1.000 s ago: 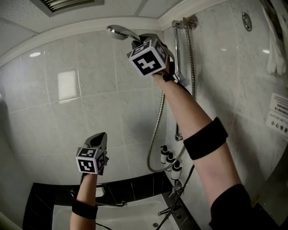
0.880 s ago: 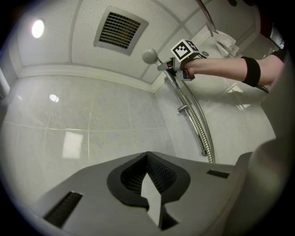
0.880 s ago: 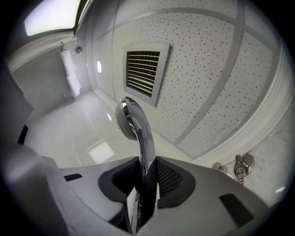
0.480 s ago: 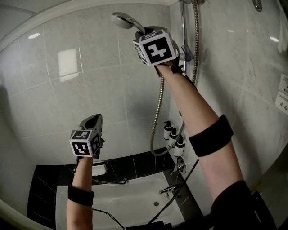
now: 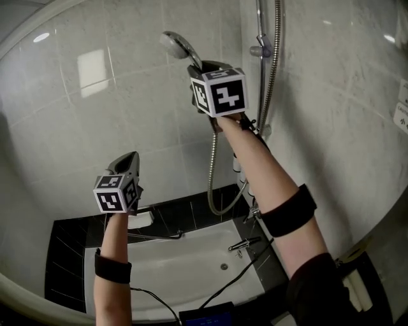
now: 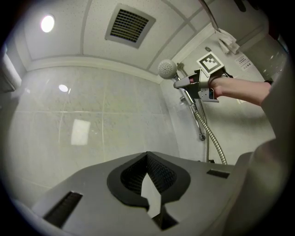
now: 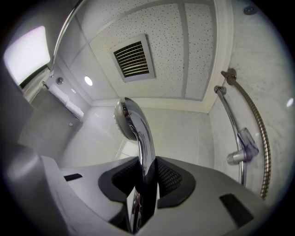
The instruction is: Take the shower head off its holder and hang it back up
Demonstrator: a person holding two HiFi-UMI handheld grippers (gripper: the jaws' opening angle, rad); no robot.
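The chrome shower head (image 5: 177,46) is off its holder and stays in my right gripper (image 5: 199,66), which is shut on its handle, raised in front of the tiled wall. In the right gripper view the handle (image 7: 146,168) runs up between the dark pads to the shower head (image 7: 126,119). The empty holder (image 5: 259,49) sits on the vertical rail (image 5: 260,19), to the right of the gripper; the holder (image 7: 245,146) is clear plastic. The metal hose (image 5: 218,184) loops down below. My left gripper (image 5: 131,158) is lower left, shut and empty, its jaw tips (image 6: 147,156) together.
A white bathtub (image 5: 185,270) with a tap (image 5: 243,243) and a grab bar (image 5: 153,236) lies below. A ceiling vent (image 7: 133,57) is overhead. A towel (image 6: 227,41) hangs high on the right wall.
My right gripper has come down and left with the shower head, away from the holder on the rail. The left gripper has sunk a little too.
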